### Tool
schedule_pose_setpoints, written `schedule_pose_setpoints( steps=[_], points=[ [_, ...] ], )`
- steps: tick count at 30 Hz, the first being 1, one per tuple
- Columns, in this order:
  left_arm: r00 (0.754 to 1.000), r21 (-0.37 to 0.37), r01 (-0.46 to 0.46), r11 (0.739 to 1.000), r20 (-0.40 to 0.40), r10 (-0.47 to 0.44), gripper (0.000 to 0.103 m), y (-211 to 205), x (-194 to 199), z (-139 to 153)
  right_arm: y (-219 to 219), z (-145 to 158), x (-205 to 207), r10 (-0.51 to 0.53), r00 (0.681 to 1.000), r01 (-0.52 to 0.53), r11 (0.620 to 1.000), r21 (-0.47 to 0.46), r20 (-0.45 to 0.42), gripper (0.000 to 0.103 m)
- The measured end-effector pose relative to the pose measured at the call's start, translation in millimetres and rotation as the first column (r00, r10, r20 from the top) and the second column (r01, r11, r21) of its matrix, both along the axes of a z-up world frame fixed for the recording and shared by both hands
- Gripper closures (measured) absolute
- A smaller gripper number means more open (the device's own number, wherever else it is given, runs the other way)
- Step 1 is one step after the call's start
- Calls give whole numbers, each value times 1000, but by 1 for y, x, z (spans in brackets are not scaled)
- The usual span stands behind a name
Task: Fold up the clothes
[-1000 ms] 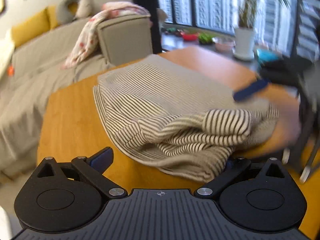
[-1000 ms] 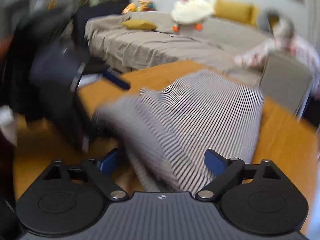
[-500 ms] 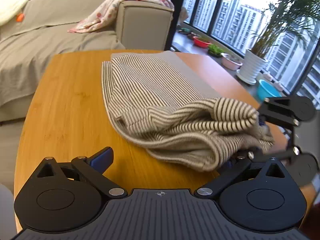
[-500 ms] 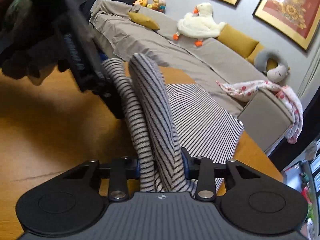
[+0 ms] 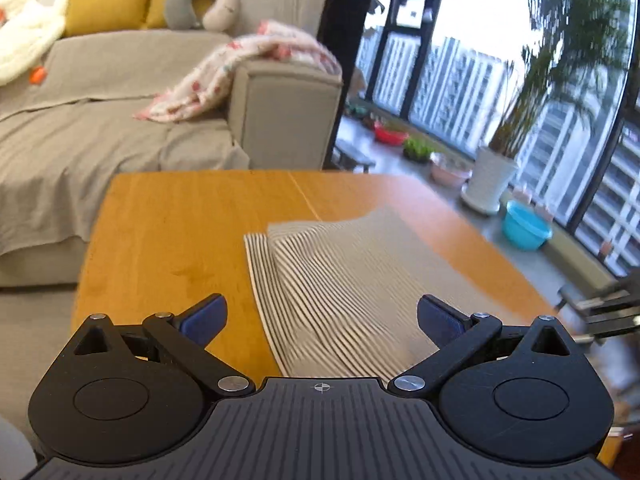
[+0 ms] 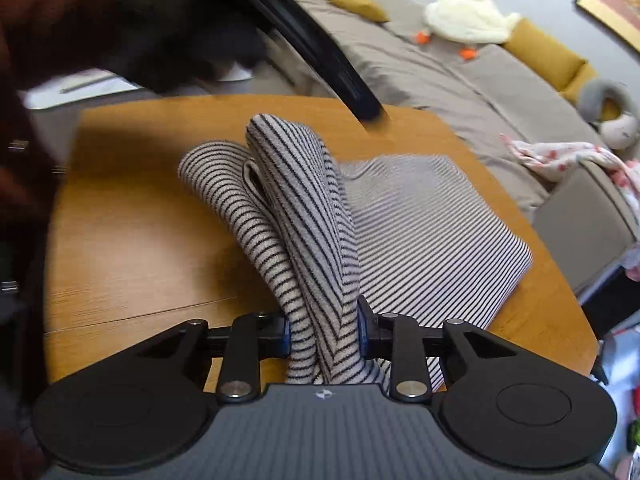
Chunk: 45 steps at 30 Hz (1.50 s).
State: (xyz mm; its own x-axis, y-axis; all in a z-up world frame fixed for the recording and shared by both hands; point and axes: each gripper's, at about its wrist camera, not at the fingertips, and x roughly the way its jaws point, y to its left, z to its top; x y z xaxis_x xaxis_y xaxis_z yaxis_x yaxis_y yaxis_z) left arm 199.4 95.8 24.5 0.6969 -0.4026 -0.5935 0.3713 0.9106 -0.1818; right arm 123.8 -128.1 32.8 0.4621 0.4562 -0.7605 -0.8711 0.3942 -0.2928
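On the left, the left gripper [image 5: 319,322] hangs over the wooden table [image 5: 172,240] with its blue pads spread wide and nothing between them; it hovers just above the near edge of the striped garment [image 5: 352,280], probably freed so it can take a fresh corner for the next fold. The garment lies mostly flat on the table, a folded layer showing as a step along its left side. Beyond the table stand a grey sofa [image 5: 100,112] with a floral blanket [image 5: 240,68] over its arm, and a potted palm [image 5: 496,176] by the window. Moving right, the right gripper [image 6: 323,330] has just been closing and now pinches a bunched fold of the same striped garment [image 6: 304,220] between its pads, the cloth rising out of the jaws in a thick doubled ridge while the rest stays spread on the table [image 6: 132,240] to its right. Holding the edge up like this seems meant to carry that part over the flat panel, so the fold looks begun but not laid down. The lifted cloth is soft and thick, so it may sag or slip sideways as it travels. A blurred dark shape at upper left is too smeared to name
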Motion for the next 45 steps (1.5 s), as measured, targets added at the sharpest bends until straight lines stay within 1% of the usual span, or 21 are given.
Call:
schedule_pose_setpoints(
  steps=[2, 4, 6, 10, 12, 15, 18, 20, 21, 24, 26, 29, 30, 32, 33, 34, 36, 37, 41, 43, 45],
  points=[
    [999, 36, 26, 999, -31, -25, 2, -6, 21, -13, -6, 23, -9, 29, 1000, -29, 999, -17, 4, 76],
    [997, 81, 67, 994, -51, -63, 22, -11, 34, -23, -10, 49, -11, 63, 998, -62, 997, -52, 10, 76],
    [990, 99, 131, 986, -66, -125, 25, -12, 40, -29, -13, 79, -5, 91, 995, -89, 993, -82, 28, 76],
    [959, 125, 283, 951, -61, -277, 39, -19, 31, -34, -1, 109, 42, 147, 989, -144, 986, -87, 30, 74],
    [944, 128, 329, 936, -56, -324, 39, -20, 25, -37, 10, 103, 81, 194, 981, -195, 979, -67, -23, 73],
    [947, 90, 320, 943, -60, -316, 38, -10, 22, -39, 27, 67, 138, 229, 963, -237, 970, -51, -139, 71],
    [965, 94, 263, 960, -47, -259, 30, 9, 13, -33, 37, 26, 178, 239, 943, -258, 964, -59, -230, 70],
    [975, 90, 220, 971, -32, -218, 20, 25, 7, -27, 37, 12, 185, 241, 938, -253, 967, -19, -250, 67],
    [979, 61, 201, 978, -23, -200, 13, 34, 6, -22, 33, 12, 186, 238, 937, -245, 970, 6, -256, 67],
    [989, -16, 149, 989, 7, -148, 6, 56, 6, -4, 22, 13, 184, 223, 942, -219, 975, 44, -249, 67],
    [992, -58, 123, 991, 32, -122, 5, 62, 9, 9, 18, 13, 183, 216, 948, -210, 976, 52, -233, 66],
    [976, -116, 199, 973, 115, -186, 1, 49, 21, 30, 14, 13, 174, 215, 956, -210, 977, 49, -200, 65],
    [967, -111, 233, 966, 135, -217, 0, 39, 22, 34, 13, 14, 173, 212, 958, -207, 977, 47, -193, 64],
    [956, -22, 263, 964, 139, -258, 0, 10, 27, 33, 15, 14, 174, 202, 963, -198, 979, 40, -177, 57],
    [956, 42, 262, 964, 127, -265, 0, -4, 31, 28, 15, 15, 174, 194, 967, -190, 981, 36, -166, 52],
    [956, 101, 261, 960, 112, -272, 0, -18, 35, 22, 14, 19, 173, 181, 972, -177, 984, 34, -150, 43],
    [957, 132, 271, 954, 68, -281, 0, -29, 47, 7, 8, 30, 171, 153, 981, -149, 988, 46, -118, 33],
    [958, 144, 274, 951, 48, -284, 0, -34, 52, 0, 3, 36, 170, 137, 985, -132, 990, 58, -103, 28],
    [970, 92, 240, 966, 16, -243, 0, -28, 61, -9, -25, 62, 169, 33, 998, -23, 984, 177, -59, 14],
    [974, 77, 227, 971, 8, -228, 0, -25, 62, -11, -30, 62, 174, -62, 998, 67, 974, 215, -31, 6],
    [975, 84, 220, 972, 6, -222, 0, -26, 62, -12, -30, 51, 185, -189, 982, 185, 961, 206, -3, 5]
  ],
)
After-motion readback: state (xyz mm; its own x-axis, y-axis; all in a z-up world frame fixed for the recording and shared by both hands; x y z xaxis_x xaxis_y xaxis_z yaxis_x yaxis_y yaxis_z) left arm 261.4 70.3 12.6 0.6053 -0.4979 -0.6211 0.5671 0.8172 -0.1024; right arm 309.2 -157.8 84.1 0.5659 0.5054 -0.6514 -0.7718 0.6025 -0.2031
